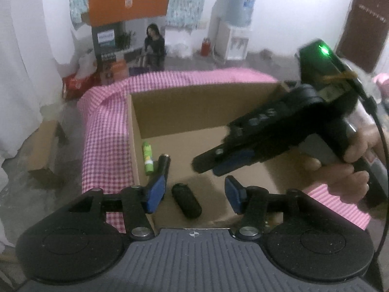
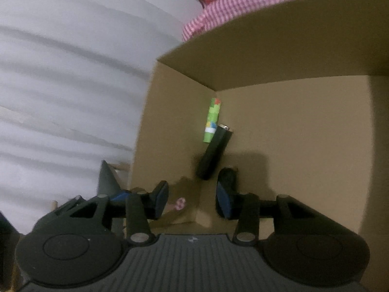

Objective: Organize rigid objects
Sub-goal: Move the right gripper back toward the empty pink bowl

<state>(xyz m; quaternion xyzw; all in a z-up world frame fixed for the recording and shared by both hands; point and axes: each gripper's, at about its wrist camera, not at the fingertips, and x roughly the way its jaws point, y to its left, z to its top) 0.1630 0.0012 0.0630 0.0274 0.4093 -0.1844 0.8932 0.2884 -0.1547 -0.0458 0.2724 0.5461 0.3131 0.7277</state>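
Across the lower centre of the left wrist view, the left gripper (image 1: 194,189) hangs with its blue-padded fingers apart and nothing between them, over an open brown cardboard box (image 1: 194,102) that sits on pink-and-white checked cloth (image 1: 104,121). On the box floor lie a stubby black cylinder (image 1: 186,203) at lower centre, a slim green printed tube (image 1: 147,158) along the left wall, and a longer black tube with a metal tip (image 1: 164,161), partly hidden behind the left pad. From the right edge a hand (image 1: 350,165) holds the right gripper (image 1: 206,166) over the box, its body blurred and covering the right wall. In the right wrist view the right gripper (image 2: 192,198) is apart and empty; the stubby cylinder is mostly hidden behind its right pad. The box floor's right half is bare. The near wall is cut off below.
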